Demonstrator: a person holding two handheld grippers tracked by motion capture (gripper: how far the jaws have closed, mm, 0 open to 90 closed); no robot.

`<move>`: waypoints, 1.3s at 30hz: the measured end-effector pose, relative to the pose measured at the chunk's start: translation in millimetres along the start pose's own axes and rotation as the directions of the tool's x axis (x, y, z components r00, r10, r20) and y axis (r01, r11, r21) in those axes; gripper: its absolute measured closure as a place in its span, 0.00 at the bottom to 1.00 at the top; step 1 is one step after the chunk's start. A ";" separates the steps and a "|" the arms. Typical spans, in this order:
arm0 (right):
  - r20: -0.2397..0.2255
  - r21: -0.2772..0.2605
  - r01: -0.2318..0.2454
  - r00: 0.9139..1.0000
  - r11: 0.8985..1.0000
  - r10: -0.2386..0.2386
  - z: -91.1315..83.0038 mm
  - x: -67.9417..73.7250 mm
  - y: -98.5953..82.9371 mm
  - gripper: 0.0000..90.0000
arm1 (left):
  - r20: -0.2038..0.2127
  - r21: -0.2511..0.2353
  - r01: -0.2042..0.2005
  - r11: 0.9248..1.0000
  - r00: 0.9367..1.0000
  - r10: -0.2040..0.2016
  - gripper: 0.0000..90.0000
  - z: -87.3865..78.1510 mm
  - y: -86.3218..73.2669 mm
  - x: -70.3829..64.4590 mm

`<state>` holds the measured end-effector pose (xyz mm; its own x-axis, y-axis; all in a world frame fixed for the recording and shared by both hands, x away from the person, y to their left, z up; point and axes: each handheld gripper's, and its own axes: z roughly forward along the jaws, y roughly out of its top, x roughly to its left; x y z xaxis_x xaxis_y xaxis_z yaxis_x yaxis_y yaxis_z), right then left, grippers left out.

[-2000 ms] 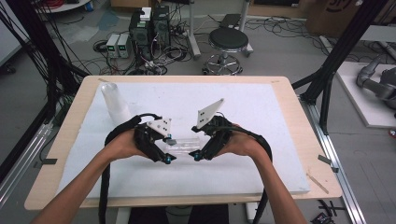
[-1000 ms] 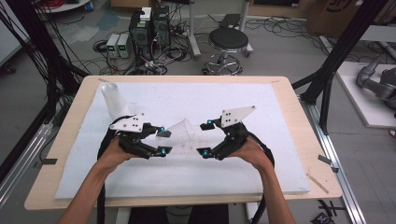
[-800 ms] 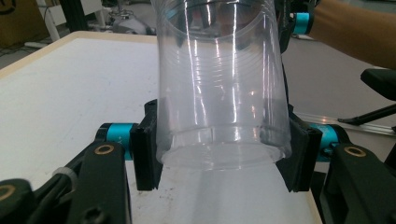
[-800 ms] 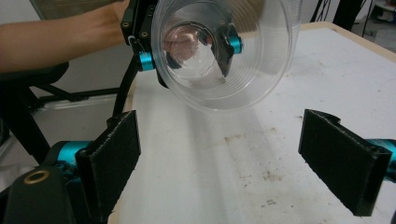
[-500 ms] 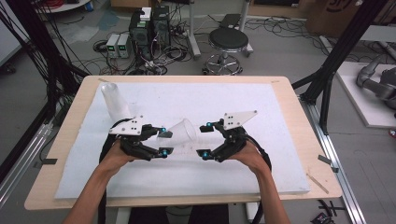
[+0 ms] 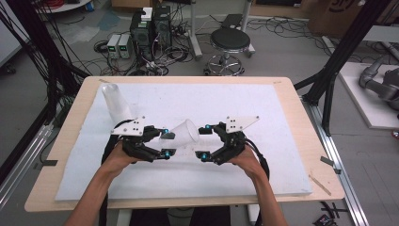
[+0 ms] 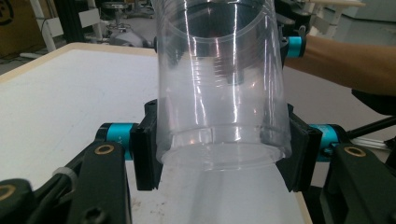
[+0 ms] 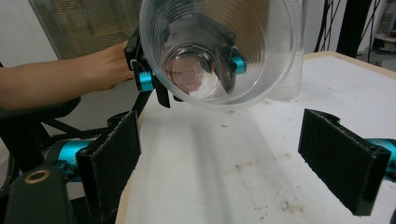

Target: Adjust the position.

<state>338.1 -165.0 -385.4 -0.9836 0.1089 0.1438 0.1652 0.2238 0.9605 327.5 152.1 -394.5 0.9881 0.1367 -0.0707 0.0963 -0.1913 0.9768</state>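
Two grippers at work over a white foam mat (image 6: 141, 179) on the wooden bench (image 6: 301, 103). Item one: a clear, ribbed plastic cup (image 6: 184, 134), lying sideways in mid-air between them, mouth toward the right. Left gripper (image 6: 165, 143): fingers (image 7: 145, 154) clamped on the cup's base end. Right gripper (image 6: 203, 141): fingers (image 8: 112, 158) spread wide, apart from the cup, whose open mouth faces it. Change noted: two seconds ago both grippers met over the cup low on the mat; since then they have drawn apart, and the cup now rides with the left alone, so a separating or hand-over step seems finished. Item two: a second clear cup stack (image 6: 115, 101), upright at the mat's far left. Unclear: whether the held cup is single or nested; its rim is cut off in the left gripper view.
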 end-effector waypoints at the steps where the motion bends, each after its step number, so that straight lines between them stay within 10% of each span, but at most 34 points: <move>1: -0.005 -0.006 -0.004 1.000 1.000 0.004 0.6 0.1 0.1 0.14 | 0.003 -0.001 -0.001 1.000 1.000 0.001 0.47 1.6 0.2 -0.2; 39: -0.079 -0.071 0.013 0.997 0.997 -0.019 9.3 3.6 8.6 0.25 | 0.079 0.021 -0.018 1.000 0.997 0.016 0.47 30.5 2.3 -8.2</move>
<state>336.6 -153.7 -378.9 -0.9892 0.0283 0.1441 0.1468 0.1562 0.9768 323.3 120.9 -397.8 0.9959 0.0562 -0.0708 0.0813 -0.2145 0.9733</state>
